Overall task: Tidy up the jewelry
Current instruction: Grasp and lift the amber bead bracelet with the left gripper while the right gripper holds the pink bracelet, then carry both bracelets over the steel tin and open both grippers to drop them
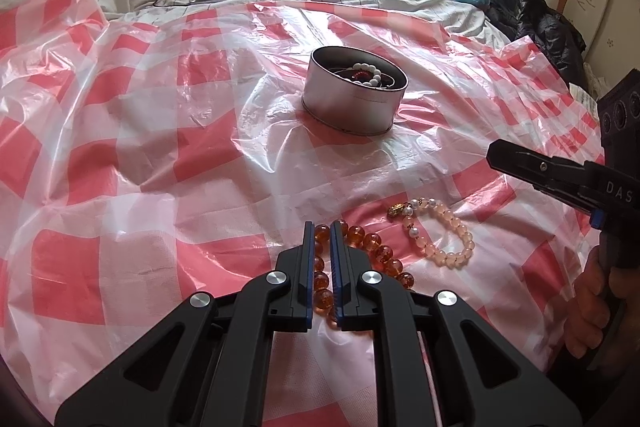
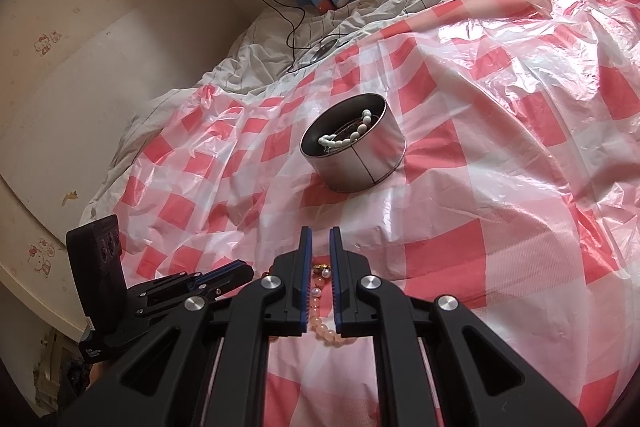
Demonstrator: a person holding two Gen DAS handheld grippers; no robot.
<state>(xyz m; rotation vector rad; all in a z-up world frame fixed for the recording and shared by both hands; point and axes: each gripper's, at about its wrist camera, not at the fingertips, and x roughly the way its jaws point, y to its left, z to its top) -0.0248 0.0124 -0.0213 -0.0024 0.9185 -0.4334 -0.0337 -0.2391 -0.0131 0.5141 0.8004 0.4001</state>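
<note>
Meanwhile both closed grippers hover over bracelets (image 1: 440, 231) near the tin (image 1: 352, 99).

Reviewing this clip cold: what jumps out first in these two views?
The red-and-white checked plastic sheet spread over the bed dominates both views. Near its middle stands a round metal tin with a white bead bracelet inside. Closer to the cameras, an amber bead bracelet and a pale pink bead bracelet lie side by side on the sheet, with the left tool over the amber one and the right tool over the pink one.
</note>
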